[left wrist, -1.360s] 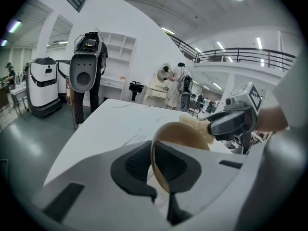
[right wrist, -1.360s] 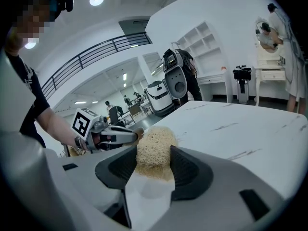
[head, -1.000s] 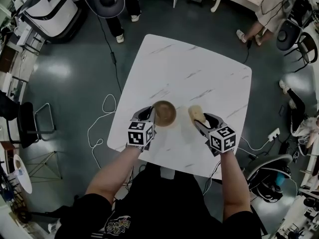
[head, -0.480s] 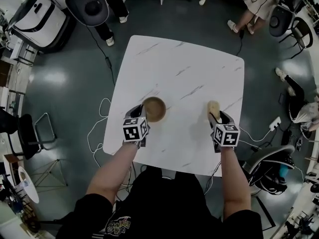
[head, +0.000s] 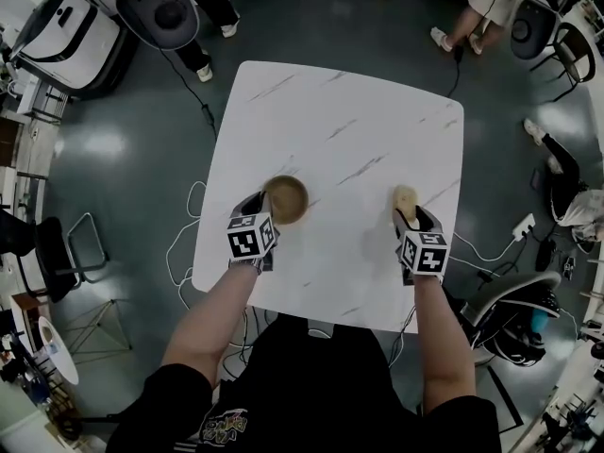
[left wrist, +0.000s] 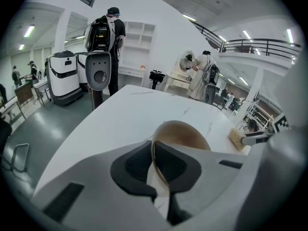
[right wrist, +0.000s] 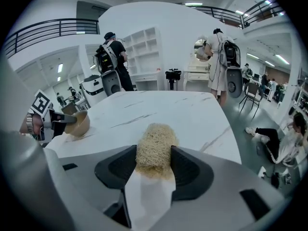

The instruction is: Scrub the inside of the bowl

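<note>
L gripper (left wrist: pixel 153 150) pinching bowl (left wrist: pixel 185 133) rim; R gripper (right wrist: pixel 154 154) clamping scrub pad (right wrist: pixel 156 138); both angled down.

The table (head: pixel 359 130) looks like smooth white marble with grey veins. The bowl (head: pixel 285 199) is smooth, brown and faintly glossy. At its three o'clock, the scrub pad (head: pixel 405 197) is rough, pale and fibrous. The dark floor (head: pixel 104 149) shines.

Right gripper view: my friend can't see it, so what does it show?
The right gripper holds a tan scrubber between its two jaws. Behind it lies a white table, and far to the left the left gripper holds a brown bowl by its rim.
</note>
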